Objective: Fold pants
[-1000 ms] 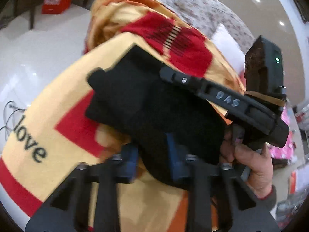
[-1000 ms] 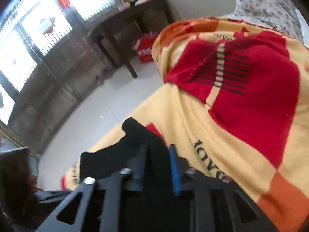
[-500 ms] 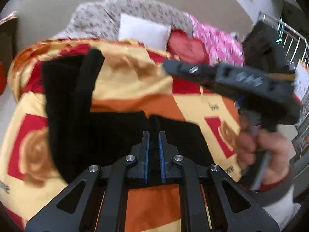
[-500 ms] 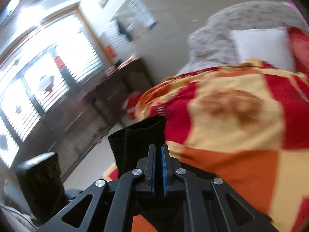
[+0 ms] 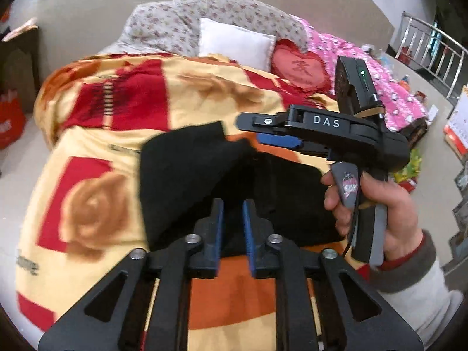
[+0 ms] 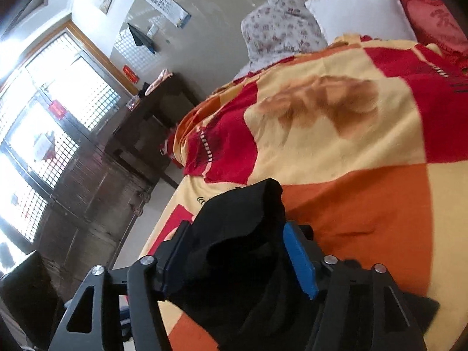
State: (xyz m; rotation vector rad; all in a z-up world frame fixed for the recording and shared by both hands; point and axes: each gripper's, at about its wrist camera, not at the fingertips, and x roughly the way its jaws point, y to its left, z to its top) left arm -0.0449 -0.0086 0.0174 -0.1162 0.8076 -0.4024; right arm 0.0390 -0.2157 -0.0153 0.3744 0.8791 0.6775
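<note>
My left gripper [image 5: 233, 218] has its fingers slightly spread over the pants [image 5: 204, 181], which lie partly folded on the bed [image 5: 87, 204]; my right gripper [image 6: 234, 251] has its fingers spread with cloth bunched between them. Risk: that raised flap may snag and drag the fold open. Whether either pad touches cloth is unclear; black fabric hides the creases.

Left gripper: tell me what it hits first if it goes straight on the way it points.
The black pants: the left gripper is open, with dark cloth right past its tips. Depth is unclear, but nothing else seems to come first.
</note>
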